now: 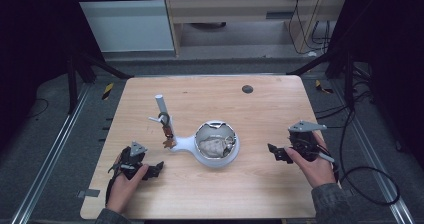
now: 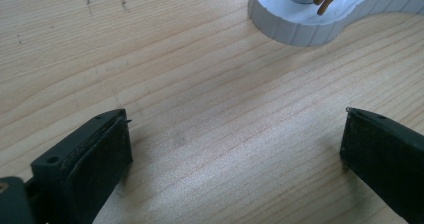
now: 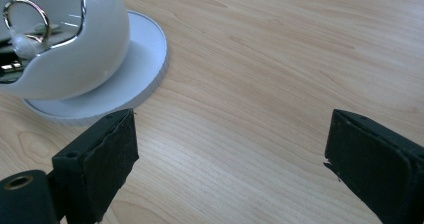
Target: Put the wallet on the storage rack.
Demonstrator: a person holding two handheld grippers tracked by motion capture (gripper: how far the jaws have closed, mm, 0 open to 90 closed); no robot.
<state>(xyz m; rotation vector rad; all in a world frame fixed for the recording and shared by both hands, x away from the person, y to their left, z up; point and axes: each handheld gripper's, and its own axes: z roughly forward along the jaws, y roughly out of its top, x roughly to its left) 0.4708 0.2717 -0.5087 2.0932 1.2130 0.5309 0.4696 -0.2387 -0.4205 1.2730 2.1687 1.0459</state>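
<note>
A white egg-shaped bowl (image 1: 216,143) with a jagged rim stands on a white base (image 1: 186,144) mid-table, with pale crumpled material and a metal ring (image 3: 25,15) inside. At the base's left end a white post (image 1: 162,109) rises, with a small brown figure (image 1: 168,136) beside it. My left gripper (image 1: 156,169) rests low at the front left, open, its jaws wide apart over bare wood, with the base's left end (image 2: 300,26) ahead. To the right of the bowl my right gripper (image 1: 274,152) is open too, holding nothing; the bowl (image 3: 65,59) sits just past its left jaw.
A dark round hole (image 1: 247,89) marks the wooden table (image 1: 260,184) near its far edge. Cables (image 1: 365,179) trail off the right side. Metal rails (image 1: 45,159) run along the floor on both sides. Bare wood lies between and in front of the grippers.
</note>
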